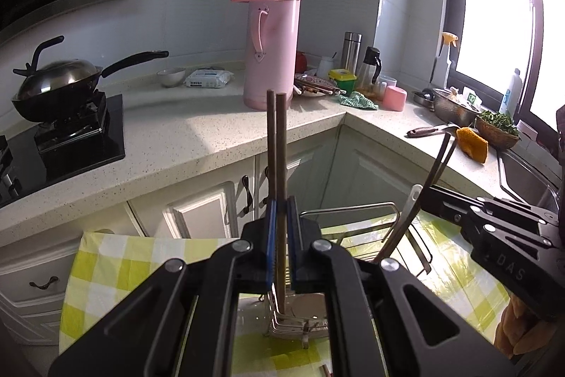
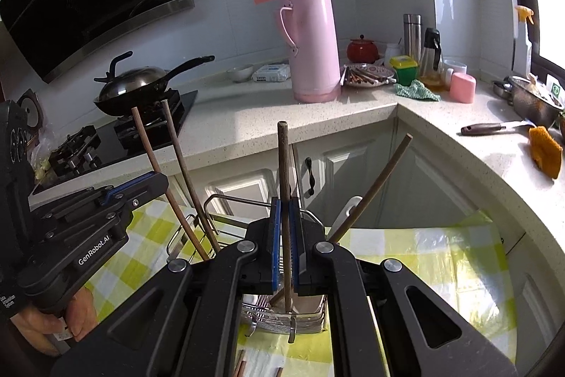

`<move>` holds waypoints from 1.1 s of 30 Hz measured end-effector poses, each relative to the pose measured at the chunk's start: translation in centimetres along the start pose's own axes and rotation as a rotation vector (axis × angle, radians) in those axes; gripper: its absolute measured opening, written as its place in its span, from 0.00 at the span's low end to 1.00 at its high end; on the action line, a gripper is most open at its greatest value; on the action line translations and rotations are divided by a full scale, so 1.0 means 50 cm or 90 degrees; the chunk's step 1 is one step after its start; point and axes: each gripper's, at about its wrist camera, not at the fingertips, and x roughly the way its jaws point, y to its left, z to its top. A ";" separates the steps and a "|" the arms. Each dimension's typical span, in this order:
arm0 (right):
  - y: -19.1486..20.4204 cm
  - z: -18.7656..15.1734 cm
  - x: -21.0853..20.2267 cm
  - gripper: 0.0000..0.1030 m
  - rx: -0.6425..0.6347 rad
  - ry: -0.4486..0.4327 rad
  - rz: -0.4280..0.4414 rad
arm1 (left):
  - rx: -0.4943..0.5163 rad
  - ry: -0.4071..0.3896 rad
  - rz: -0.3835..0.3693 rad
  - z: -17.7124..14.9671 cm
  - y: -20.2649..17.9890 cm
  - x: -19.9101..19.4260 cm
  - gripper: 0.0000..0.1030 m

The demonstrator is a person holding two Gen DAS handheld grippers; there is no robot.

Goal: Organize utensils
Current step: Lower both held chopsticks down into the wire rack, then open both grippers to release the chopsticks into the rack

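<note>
My left gripper is shut on a pair of brown chopsticks that stand upright, their lower ends down in a metal wire utensil holder on the green-checked tablecloth. My right gripper is shut on one brown chopstick, also upright, its tip inside the same wire holder. Another chopstick and a white utensil handle lean in the holder. The left gripper's body and its two chopsticks show at the left of the right wrist view.
A green-checked table stands before white cabinets. The speckled counter carries a pink thermos, a wok on the stove, a plate of chopsticks, jars, a knife and an orange sponge. Loose chopsticks lie on the cloth.
</note>
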 end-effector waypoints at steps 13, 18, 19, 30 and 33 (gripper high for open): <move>-0.030 0.001 0.032 0.10 0.021 -0.011 -0.035 | -0.006 -0.027 0.031 -0.020 0.015 -0.004 0.34; -0.040 -0.002 -0.004 0.10 0.025 -0.034 -0.039 | -0.015 -0.049 0.041 -0.030 0.022 -0.034 0.52; -0.042 -0.002 -0.012 0.10 0.026 -0.038 -0.038 | -0.017 -0.053 0.044 -0.033 0.024 -0.041 0.57; -0.055 -0.054 -0.126 0.34 0.041 -0.069 -0.035 | -0.039 -0.076 0.083 -0.102 0.044 -0.155 0.86; -0.054 -0.099 -0.153 0.39 0.046 -0.062 -0.037 | -0.039 -0.078 0.099 -0.145 0.050 -0.188 0.91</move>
